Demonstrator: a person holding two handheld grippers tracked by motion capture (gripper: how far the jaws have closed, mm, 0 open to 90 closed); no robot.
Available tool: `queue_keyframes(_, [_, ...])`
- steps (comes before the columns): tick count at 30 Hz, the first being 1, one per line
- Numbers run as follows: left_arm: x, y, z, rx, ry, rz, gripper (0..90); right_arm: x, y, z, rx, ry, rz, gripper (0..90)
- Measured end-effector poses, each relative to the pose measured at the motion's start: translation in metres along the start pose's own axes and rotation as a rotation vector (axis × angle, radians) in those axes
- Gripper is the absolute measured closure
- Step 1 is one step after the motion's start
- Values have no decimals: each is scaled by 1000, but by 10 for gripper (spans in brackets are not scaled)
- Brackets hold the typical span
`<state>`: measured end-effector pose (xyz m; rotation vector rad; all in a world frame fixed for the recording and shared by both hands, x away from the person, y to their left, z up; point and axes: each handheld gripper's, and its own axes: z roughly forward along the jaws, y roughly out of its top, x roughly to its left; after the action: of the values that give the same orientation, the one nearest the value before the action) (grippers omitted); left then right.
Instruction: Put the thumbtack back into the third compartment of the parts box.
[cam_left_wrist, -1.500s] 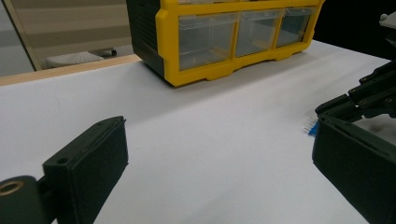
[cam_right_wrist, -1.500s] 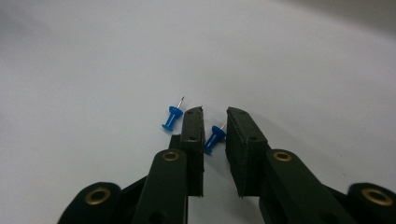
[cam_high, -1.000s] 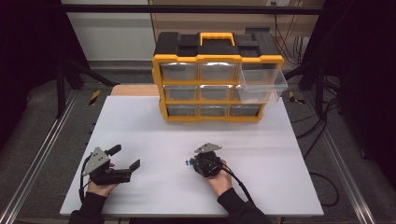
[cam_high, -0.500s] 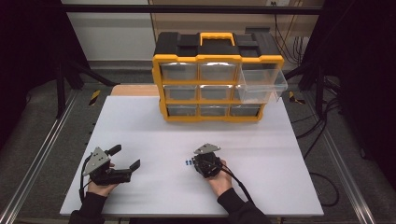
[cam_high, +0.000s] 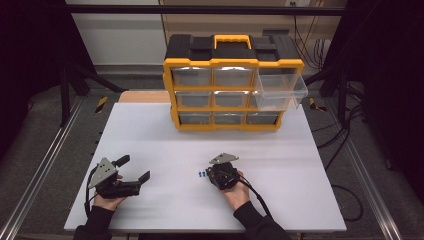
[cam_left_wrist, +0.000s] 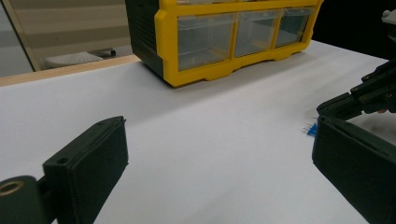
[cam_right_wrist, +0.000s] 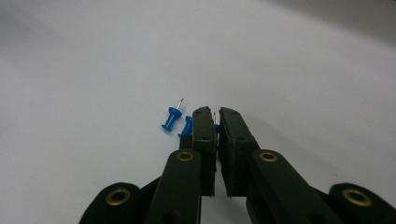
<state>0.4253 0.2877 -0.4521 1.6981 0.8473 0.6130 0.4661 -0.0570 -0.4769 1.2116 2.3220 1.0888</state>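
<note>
A big white table (cam_high: 165, 135) holds everything. At its far side stands a yellow and black box (cam_high: 232, 82) with clear drawers in three rows. One drawer (cam_high: 280, 90), at the top right, is pulled out. The others are pushed in. The box has a yellow handle on top.

The left gripper (cam_high: 134, 170) rests on the near left part of the table, held by the person's left hand (cam_high: 107, 197). Its jaws stand wide open. Nothing is between them but bare table, as the left gripper view shows. It is well apart from the box and from the pins.

The right gripper (cam_high: 209, 175) sits near the middle of the table, a bit to the near side, held by the right hand (cam_high: 235, 190). It points left, toward the pins. In the right gripper view its jaws have just been closing and now stand almost together, with a thin gap. A blue pin (cam_right_wrist: 216, 128) is pinched between the tips. You can see a bit of its blue body and its thin metal point sticking up.

Two more blue pins lie on the table just left of the jaws. One pin (cam_right_wrist: 171, 117) lies free with its point tilted up. The other (cam_right_wrist: 187, 126) lies right beside the left jaw. From above, the pins (cam_high: 200, 174) look like a tiny blue spot just left of the right gripper.
</note>
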Motion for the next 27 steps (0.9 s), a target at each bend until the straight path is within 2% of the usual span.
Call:
queue_keyframes(8, [0,0,0,2,0,2,32,-3,3,-12,-23,21,3,858])
queue_keyframes(9, [0,0,0,2,0,2,32,-2,4,-13,-24,16,20,858])
queue_keyframes(12, [0,0,0,1,1,0,32,-5,5,-18,-37,29,6,858])
queue_keyframes(20, [0,0,0,0,0,-2,32,-13,9,-34,-63,42,28,858])
queue_keyframes(27, [-1,0,0,0,0,-2,32,-21,11,-44,-78,53,10,858])
